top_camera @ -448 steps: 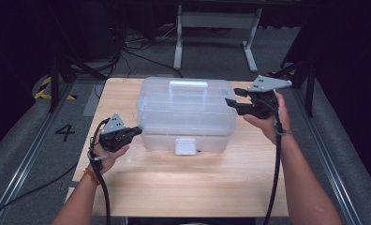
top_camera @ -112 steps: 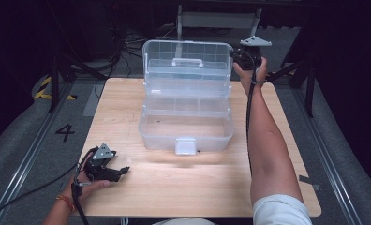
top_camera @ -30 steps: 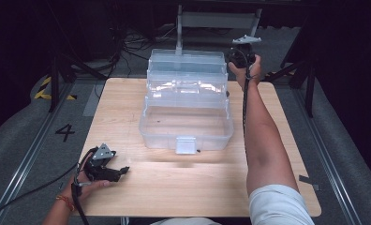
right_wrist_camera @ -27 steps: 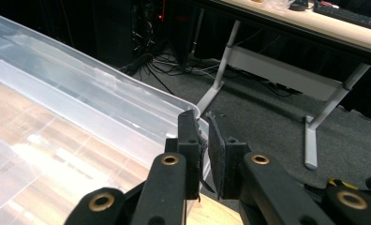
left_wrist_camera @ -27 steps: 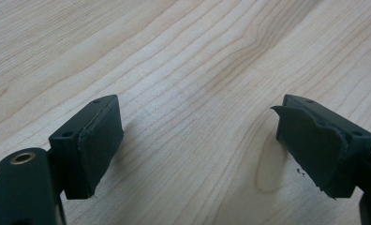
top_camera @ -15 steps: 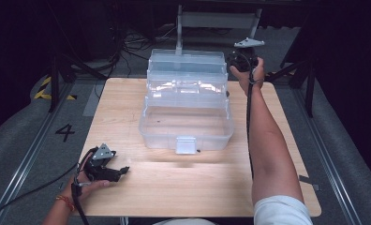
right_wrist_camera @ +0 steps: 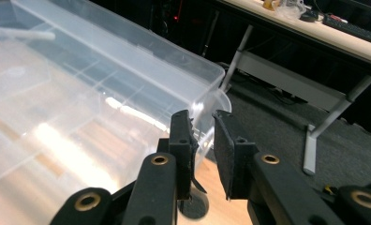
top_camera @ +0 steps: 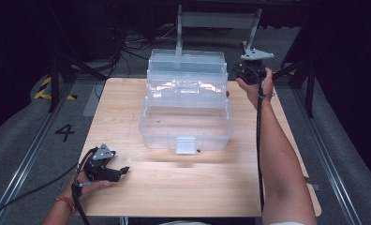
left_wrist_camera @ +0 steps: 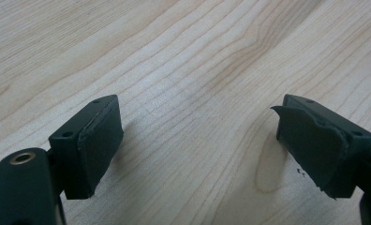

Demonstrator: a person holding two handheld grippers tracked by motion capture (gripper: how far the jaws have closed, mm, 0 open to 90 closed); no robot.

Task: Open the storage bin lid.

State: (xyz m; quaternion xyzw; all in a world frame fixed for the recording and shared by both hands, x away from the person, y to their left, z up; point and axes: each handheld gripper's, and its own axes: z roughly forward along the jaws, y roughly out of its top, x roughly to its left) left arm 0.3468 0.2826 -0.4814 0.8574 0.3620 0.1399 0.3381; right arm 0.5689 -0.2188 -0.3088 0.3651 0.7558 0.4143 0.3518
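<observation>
Right gripper (right_wrist_camera: 202, 140) jaws narrowed around the far right corner of the clear plastic box's (top_camera: 186, 117) raised lid, contact uncertain | left gripper (left_wrist_camera: 197, 145) jaws wide, empty, over bare table (top_camera: 197, 180) | box mid-table, already open, tiers stepped back | long axis left-right, latch facing the person.

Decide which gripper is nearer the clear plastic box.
Right. The right gripper is at the clear plastic box's far right corner; the left gripper rests on the table, well short of it.

black grippers (top_camera: 122, 171); brass screws; red bracelet (top_camera: 64, 202)
</observation>
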